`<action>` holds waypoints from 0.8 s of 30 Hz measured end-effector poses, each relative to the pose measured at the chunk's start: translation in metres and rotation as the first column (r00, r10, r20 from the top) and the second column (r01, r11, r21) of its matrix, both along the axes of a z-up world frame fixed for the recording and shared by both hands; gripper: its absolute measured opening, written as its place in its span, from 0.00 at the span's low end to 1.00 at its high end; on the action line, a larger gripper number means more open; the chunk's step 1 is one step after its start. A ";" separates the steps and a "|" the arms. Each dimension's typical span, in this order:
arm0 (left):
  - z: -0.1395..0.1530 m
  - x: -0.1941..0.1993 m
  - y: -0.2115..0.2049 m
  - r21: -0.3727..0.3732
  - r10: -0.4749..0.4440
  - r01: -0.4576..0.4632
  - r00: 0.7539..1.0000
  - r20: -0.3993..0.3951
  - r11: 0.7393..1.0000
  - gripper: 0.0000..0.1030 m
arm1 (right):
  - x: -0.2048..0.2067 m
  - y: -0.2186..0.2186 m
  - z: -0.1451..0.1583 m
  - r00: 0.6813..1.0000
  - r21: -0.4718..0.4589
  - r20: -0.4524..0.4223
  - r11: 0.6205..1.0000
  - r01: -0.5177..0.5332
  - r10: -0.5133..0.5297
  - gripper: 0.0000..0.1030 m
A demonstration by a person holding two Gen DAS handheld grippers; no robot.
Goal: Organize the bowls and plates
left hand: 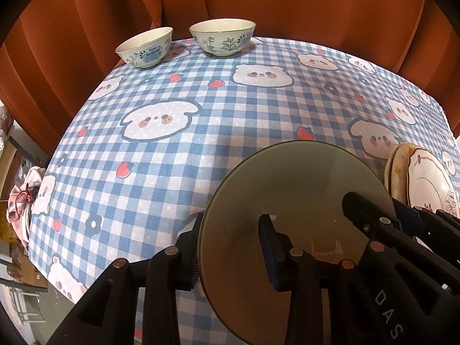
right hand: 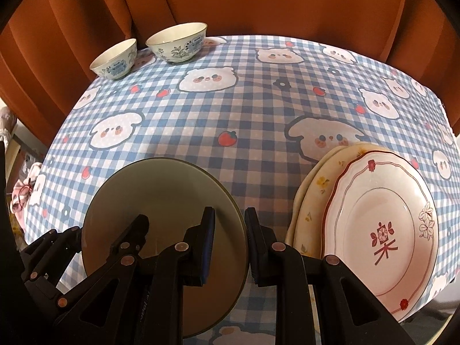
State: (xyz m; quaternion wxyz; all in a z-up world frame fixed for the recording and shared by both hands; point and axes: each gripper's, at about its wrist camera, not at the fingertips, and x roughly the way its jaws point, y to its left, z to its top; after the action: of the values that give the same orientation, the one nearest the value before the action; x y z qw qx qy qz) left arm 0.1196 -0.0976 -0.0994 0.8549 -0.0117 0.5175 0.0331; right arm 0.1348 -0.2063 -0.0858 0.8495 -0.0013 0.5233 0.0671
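An olive-green plate (left hand: 287, 189) (right hand: 161, 195) lies near the front edge of the table, with both grippers on it. My left gripper (left hand: 231, 221) (right hand: 109, 224) straddles its left rim, one finger outside and one over the inside; the jaws stand apart from the plate, open. My right gripper (right hand: 230, 211) (left hand: 388, 212) is shut on the plate's right rim. Just to the right is a stack of plates: a white plate with a red rim (right hand: 382, 230) (left hand: 428, 178) on top of yellow flowered plates (right hand: 316, 189). Two white bowls with blue prints (left hand: 145, 49) (left hand: 222, 38) stand at the far left edge.
The table wears a blue checked cloth with bear prints (left hand: 201, 143). An orange curtain (left hand: 287, 5) hangs close behind the far edge. Off the table's left side lie cloth and boxes (left hand: 23, 201).
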 end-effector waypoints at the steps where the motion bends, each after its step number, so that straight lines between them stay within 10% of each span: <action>1: 0.000 0.000 0.000 0.000 0.000 0.000 1.000 0.001 1.000 0.40 | 0.000 0.000 0.000 1.000 -0.002 -0.001 1.000 -0.002 0.002 0.25; 7: 0.015 -0.003 0.001 -0.002 -0.005 0.005 0.999 0.043 1.000 0.68 | 0.001 0.000 0.007 1.000 -0.006 0.025 1.000 0.009 -0.009 0.63; 24: 0.047 0.000 0.062 -0.044 -0.009 0.015 0.992 0.129 0.999 0.74 | 0.002 0.049 0.048 0.992 -0.020 0.125 1.000 0.008 -0.006 0.67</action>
State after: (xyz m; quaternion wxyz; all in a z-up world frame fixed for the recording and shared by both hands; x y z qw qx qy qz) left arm 0.1198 -0.0359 -0.0520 0.8864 -0.0301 0.4618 0.0156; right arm 0.1366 -0.1574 -0.0376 0.8807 -0.0123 0.4699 0.0586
